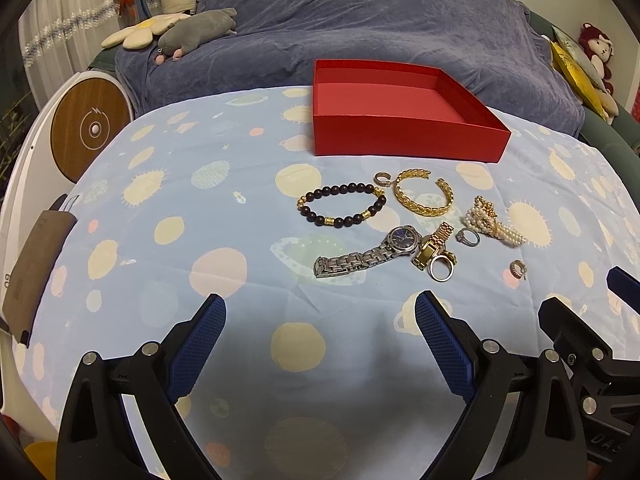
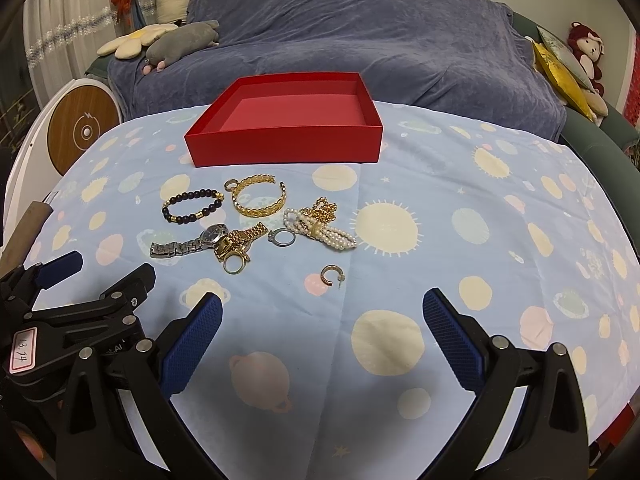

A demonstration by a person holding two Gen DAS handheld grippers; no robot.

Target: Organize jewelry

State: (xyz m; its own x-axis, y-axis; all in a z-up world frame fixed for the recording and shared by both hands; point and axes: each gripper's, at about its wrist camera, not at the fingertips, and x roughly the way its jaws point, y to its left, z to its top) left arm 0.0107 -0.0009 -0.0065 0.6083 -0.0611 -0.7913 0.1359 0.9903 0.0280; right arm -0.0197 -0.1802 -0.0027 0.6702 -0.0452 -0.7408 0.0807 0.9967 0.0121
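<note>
An empty red box (image 1: pixel 400 128) (image 2: pixel 288 146) stands at the far side of the table. In front of it lies a cluster of jewelry: a dark beaded bracelet (image 1: pixel 342 204) (image 2: pixel 192 206), a gold cuff bangle (image 1: pixel 424 198) (image 2: pixel 260 198), a silver watch (image 1: pixel 368 254) (image 2: pixel 188 242), a gold watch (image 1: pixel 432 246) (image 2: pixel 236 240), a gold ring (image 1: pixel 442 270) (image 2: pixel 235 266), a silver ring (image 1: pixel 468 237) (image 2: pixel 282 237), a pearl bracelet (image 1: pixel 492 222) (image 2: pixel 320 230) and a hoop earring (image 1: pixel 519 269) (image 2: pixel 331 275). My left gripper (image 1: pixel 320 312) and right gripper (image 2: pixel 322 312) hover open, near side of the pile, holding nothing.
A blue cloth with planet prints (image 1: pixel 200 240) (image 2: pixel 480 240) covers the table. Behind it is a sofa under a blue-grey throw (image 1: pixel 360 28) with plush toys (image 1: pixel 196 32). A white and wood round device (image 1: pixel 90 130) stands at the left. A brown pouch (image 1: pixel 34 272) lies on the left edge.
</note>
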